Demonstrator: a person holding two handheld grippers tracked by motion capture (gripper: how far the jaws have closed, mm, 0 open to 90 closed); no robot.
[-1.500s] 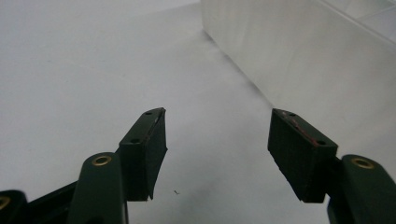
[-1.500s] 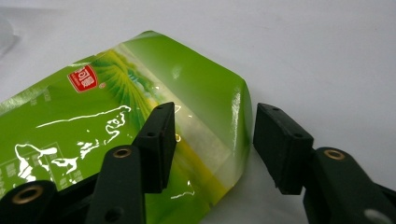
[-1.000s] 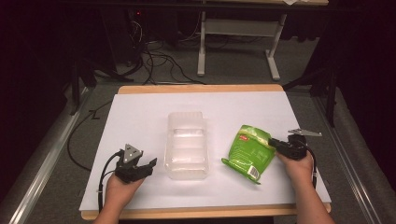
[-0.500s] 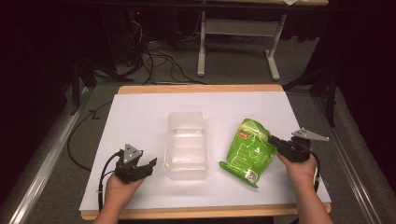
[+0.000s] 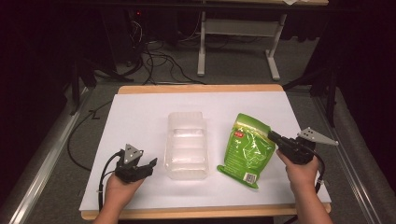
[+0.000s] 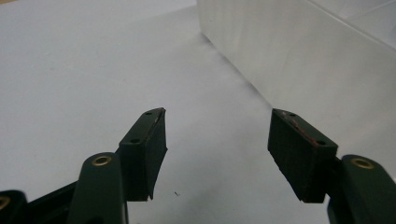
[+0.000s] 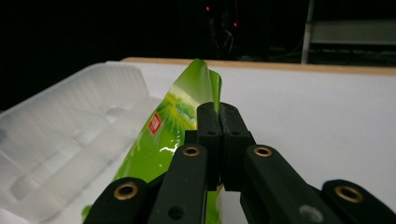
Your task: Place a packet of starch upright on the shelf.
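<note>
A green snack pouch (image 5: pixel 246 148) (image 7: pixel 177 126) is tilted up off the white table, right of a clear plastic tray (image 5: pixel 187 145). My right gripper (image 5: pixel 274 137) (image 7: pixel 218 112) is shut on the pouch's right edge, with the thin film pinched between its jaws. My left gripper (image 5: pixel 150 164) (image 6: pixel 217 149) rests low at the front left, open with nothing between its jaws. Its tips point at the tray's (image 6: pixel 299 56) near left wall, a short way off.
The white table sheet (image 5: pixel 140 116) has bare room at the back and far left. A wooden table edge (image 5: pixel 201 88) runs along the back. Cables (image 5: pixel 154 60) and a metal stand (image 5: pixel 233 37) lie on the floor beyond.
My right gripper has lifted the pouch's right edge and shifted slightly right, so the pouch stands more upright. My left gripper has stayed put.
</note>
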